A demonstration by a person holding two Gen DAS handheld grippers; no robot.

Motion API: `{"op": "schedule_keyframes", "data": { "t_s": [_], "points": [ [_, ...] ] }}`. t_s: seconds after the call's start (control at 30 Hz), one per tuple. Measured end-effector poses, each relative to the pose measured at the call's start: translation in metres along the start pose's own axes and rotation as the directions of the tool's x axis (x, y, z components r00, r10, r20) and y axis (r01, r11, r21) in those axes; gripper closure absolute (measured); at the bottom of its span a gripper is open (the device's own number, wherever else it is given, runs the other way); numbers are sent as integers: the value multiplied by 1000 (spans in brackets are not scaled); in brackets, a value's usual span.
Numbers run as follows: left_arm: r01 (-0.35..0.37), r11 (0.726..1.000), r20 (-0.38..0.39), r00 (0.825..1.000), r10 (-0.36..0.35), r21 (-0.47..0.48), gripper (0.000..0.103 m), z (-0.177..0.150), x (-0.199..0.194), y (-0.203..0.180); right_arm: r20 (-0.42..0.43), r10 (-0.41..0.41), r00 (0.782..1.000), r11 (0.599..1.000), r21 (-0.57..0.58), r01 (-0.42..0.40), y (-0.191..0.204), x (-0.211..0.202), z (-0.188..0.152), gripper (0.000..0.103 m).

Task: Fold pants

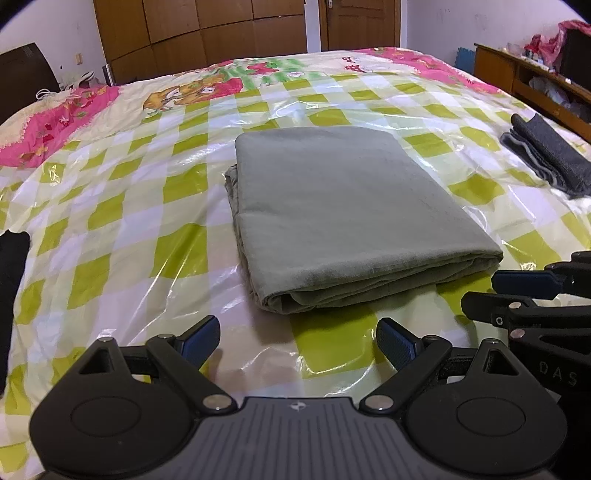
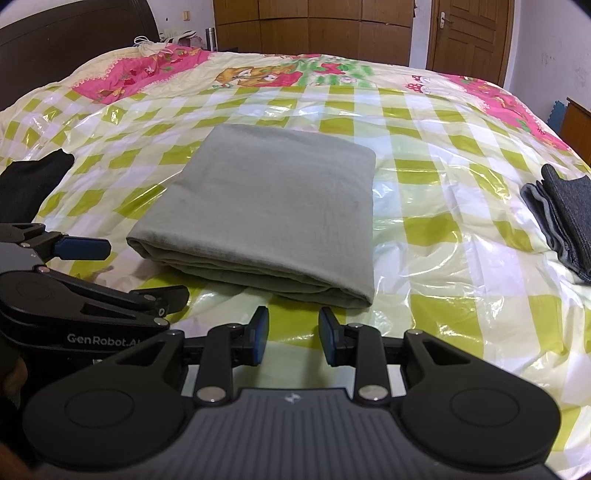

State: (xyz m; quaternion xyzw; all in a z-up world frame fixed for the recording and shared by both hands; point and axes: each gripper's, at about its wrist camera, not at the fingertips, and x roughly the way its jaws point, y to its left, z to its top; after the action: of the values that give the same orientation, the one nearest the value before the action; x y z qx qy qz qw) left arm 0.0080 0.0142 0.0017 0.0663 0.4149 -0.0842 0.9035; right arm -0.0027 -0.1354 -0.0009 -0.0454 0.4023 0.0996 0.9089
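Lying flat: soft rectangular folded pants

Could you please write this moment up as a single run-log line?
pants: grey-green, folded flat on bed cover | left gripper: open, empty, short of pants | right gripper: open, empty | dark folded cloth: right, apart

Dark grey folded cloth right, black garment left, wooden wardrobe behind.
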Motion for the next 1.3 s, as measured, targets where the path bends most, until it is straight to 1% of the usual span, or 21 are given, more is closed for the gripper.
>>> {"op": "schedule_keyframes", "data": {
  "t_s": [0.73,0.9,1.3],
  "points": [
    [22,999,7,1000,-22,-24,0,0,-2,2,0,0,1000,1000,0,0,0,0,0,73],
    [13,1000,10,1000,-12,-26,0,1,-3,2,2,0,1000,1000,0,0,0,0,-1,72],
    [22,999,13,1000,-21,-29,0,0,-4,2,4,-4,1000,1000,9,4,0,-1,-2,72]
  ]
}}
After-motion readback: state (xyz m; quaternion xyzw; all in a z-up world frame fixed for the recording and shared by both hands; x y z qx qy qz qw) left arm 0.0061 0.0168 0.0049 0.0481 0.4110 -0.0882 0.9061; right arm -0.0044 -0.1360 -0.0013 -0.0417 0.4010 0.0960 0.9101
